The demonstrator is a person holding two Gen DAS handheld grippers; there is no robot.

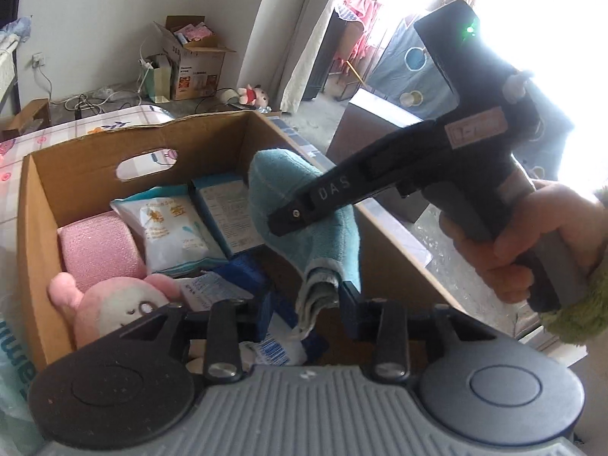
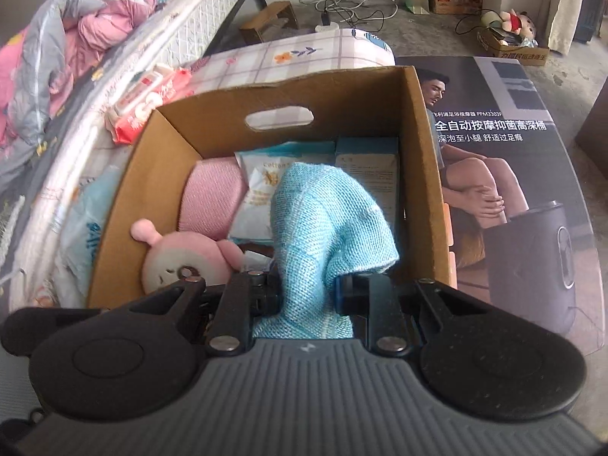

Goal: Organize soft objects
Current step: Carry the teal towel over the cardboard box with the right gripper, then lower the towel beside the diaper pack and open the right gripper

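Observation:
A light blue towel (image 2: 323,224) hangs folded over the open cardboard box (image 2: 342,87). My right gripper (image 2: 309,296) is shut on one end of it; the right gripper also shows in the left wrist view (image 1: 300,214), gripping the towel (image 1: 281,186) from the right. My left gripper (image 1: 304,304) stands with its jaws apart around the towel's lower end, not clearly pinching it. Inside the box lie a pink plush toy (image 1: 114,304), a pink roll (image 1: 97,245), a white cotton-pad packet (image 1: 171,231) and a teal carton (image 1: 224,212).
The box sits on a large printed carton (image 2: 513,133) beside a bed with a checked cover (image 2: 266,57). A red tissue pack (image 2: 148,102) lies on the bed. Boxes, cables and a doll (image 2: 513,22) are on the floor behind.

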